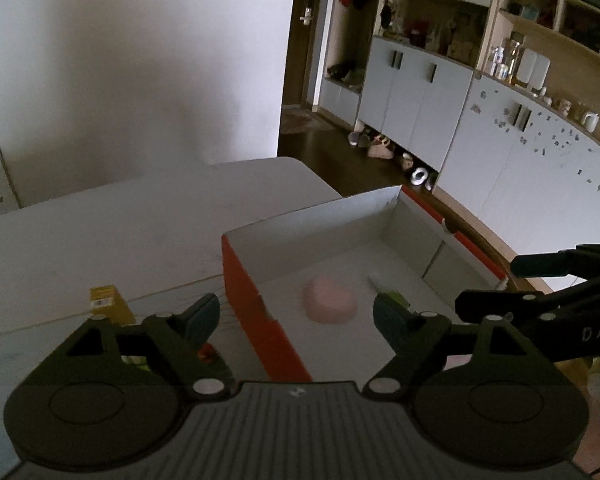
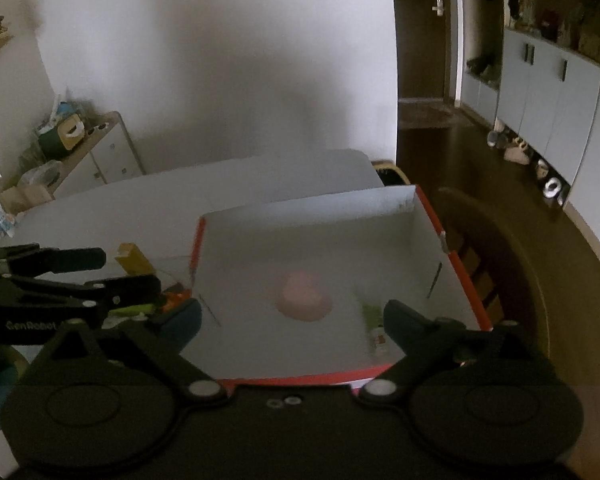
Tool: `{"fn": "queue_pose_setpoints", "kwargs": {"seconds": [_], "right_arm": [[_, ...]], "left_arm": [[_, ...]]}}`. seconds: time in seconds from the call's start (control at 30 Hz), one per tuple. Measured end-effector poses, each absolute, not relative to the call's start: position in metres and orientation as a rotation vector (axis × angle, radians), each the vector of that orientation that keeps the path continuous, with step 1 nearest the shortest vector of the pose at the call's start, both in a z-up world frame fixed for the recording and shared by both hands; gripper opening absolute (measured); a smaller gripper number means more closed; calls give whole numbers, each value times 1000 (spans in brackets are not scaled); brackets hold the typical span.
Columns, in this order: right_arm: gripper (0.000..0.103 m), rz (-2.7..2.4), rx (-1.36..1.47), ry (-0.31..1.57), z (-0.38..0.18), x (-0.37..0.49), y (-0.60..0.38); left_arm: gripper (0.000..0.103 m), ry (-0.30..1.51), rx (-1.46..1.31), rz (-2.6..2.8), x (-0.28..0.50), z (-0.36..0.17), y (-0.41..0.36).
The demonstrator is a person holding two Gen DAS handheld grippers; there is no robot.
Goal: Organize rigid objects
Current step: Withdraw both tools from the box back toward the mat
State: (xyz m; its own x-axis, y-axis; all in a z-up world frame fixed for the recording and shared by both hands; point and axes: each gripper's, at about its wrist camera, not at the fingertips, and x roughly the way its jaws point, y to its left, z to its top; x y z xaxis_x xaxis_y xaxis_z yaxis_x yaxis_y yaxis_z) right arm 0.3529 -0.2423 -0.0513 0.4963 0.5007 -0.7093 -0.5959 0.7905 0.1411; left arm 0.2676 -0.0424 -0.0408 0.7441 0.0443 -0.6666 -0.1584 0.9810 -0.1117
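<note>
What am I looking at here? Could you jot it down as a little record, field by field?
Setting: white table in a home
Container: open box, red outside, white inside
In the box: pink round object; small green-and-white tube
Outside the box: yellow carton on the table, on its left
Left gripper: jaws open, empty
Right gripper: jaws open, empty, above the box

Pink disc point(image 2: 303, 297) in red-edged box point(image 2: 466, 280)
</note>
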Motion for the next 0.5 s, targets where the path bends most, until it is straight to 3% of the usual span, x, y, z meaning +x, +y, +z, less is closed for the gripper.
{"fn": "queue_pose_setpoints", "kwargs": {"seconds": [0.5], "right_arm": [[99,681,-78,779,-53,275,-206]], "left_arm": [[88,684,-191,76,191,-42,6]]}}
